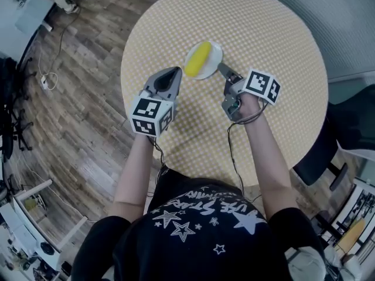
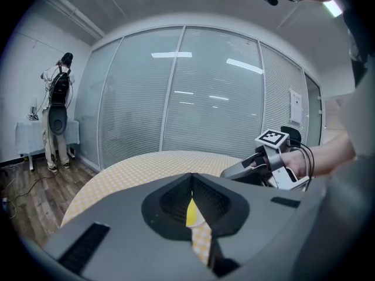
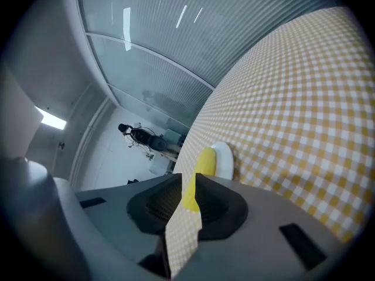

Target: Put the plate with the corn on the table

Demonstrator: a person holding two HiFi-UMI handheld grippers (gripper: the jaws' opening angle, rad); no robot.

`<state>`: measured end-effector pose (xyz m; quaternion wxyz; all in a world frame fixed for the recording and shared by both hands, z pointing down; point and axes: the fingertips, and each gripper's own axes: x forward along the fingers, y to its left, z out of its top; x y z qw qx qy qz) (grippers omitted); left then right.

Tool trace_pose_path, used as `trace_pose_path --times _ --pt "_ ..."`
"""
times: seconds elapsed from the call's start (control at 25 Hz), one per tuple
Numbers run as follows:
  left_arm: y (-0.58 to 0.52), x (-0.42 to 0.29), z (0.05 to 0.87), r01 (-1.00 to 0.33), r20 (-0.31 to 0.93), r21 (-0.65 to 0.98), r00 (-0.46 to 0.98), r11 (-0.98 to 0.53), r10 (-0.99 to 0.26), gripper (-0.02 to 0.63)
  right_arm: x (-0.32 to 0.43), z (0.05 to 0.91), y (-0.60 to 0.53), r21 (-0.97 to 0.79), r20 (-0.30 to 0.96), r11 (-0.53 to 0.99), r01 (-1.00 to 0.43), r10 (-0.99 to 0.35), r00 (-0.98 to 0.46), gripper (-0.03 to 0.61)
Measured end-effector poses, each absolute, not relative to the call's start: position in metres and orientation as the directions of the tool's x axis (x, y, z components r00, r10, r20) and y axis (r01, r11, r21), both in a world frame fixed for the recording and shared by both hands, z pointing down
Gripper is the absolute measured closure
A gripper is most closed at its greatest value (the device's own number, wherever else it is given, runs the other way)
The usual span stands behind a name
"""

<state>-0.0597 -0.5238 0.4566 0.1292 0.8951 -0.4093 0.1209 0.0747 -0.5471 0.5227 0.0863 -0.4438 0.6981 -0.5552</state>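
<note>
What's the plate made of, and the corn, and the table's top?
Plate: plain white and smooth; ceramic or hard plastic, can't tell which. Corn: even bright yellow with no kernels showing, probably a plastic toy. Table top: yellow-and-white checked cover, cloth or vinyl.

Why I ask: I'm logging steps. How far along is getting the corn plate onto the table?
Done, apparently: the plate lies on the table with the corn on it. In hand: nothing. The left gripper is shut beside the plate, and the right gripper has jaws narrowly apart by its rim, with only table between them. Left: probably just withdrawing both.
</note>
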Motion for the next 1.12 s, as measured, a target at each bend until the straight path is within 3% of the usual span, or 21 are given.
trace_pose_path --times 0.56,1.12 --pt "-0.437 -0.05 0.408 -0.793 0.257 0.096 0.604 -0.601 -0.755 0.607 0.067 0.435 -0.484 -0.753 0.24 0.317 -0.576 -0.683 -0.69 0.525" --pt "-0.375 -0.059 0.391 -0.812 0.222 0.106 0.581 -0.573 -0.783 0.607 0.054 0.415 -0.42 -0.635 0.233 0.435 -0.638 -0.68 -0.695 0.525"
